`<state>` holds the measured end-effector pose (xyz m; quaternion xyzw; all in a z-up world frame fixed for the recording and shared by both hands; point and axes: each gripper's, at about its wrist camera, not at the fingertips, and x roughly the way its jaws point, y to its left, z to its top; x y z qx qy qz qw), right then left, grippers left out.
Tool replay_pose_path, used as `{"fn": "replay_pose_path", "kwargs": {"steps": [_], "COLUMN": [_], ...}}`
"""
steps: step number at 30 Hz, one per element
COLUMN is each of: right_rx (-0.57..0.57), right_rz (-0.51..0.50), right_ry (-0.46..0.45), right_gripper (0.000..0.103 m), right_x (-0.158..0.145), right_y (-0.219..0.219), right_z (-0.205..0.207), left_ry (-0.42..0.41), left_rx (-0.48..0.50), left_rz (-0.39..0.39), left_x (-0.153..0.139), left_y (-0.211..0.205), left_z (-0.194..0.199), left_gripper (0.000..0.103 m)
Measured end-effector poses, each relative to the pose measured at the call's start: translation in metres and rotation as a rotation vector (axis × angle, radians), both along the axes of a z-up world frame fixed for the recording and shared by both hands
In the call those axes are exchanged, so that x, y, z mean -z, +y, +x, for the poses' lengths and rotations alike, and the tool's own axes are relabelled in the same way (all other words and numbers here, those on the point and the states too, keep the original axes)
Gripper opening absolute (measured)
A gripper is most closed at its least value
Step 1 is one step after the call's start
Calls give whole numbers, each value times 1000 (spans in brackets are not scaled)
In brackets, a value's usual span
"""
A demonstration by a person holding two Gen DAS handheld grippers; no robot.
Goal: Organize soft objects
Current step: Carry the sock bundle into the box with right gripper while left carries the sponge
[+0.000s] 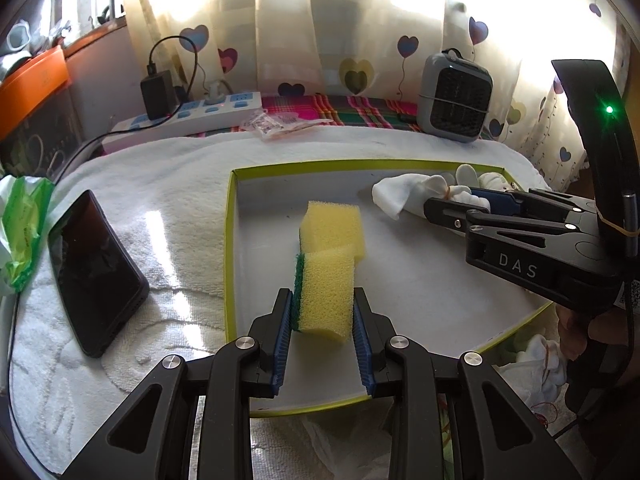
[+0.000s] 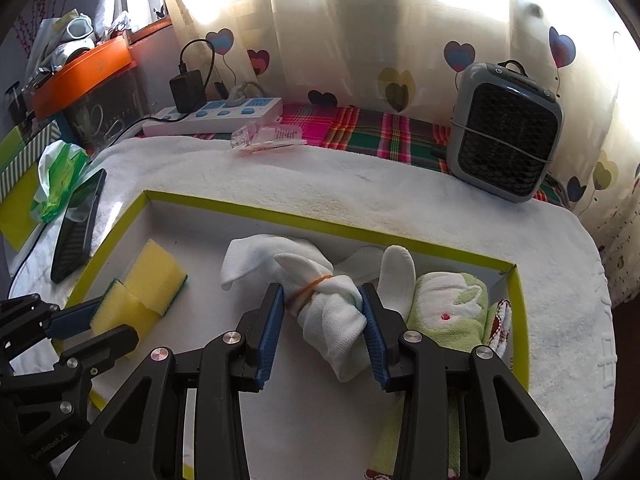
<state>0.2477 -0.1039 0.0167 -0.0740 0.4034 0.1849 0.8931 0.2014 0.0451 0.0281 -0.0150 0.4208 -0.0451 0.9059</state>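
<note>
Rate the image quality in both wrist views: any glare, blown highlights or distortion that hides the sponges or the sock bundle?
Left wrist: backlit curtain blown out, sun glare on the towel, sponges sharp. Right wrist: same overexposed window, sock bundle clear, strong fisheye bending at the box rim.

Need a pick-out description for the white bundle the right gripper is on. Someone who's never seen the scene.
Start at the shallow white tray with the lime-green rim lying on the white towel. Near its middle, between the yellow sponges on the left and the green-and-white embroidered cloth on the right, lies a rolled white cloth bundle, between the right gripper's blue pads. Only it has an orange rubber band around its waist.
</note>
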Motion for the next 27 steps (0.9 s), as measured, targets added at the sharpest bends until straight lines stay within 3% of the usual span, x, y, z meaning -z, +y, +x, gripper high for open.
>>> {"fn": "replay_pose_path", "kwargs": {"steps": [27], "right_rx": [7], "right_rz": [30], "right_ry": [-12], "right_gripper": [50], "right_x": [-1], "right_y": [-5], "right_z": [-3], "left_ry": [12], "left_rx": [-2], "left_rz": [35], "left_x": [1], "left_y": [-7], "left_z": [-2], "left_gripper": [30]}}
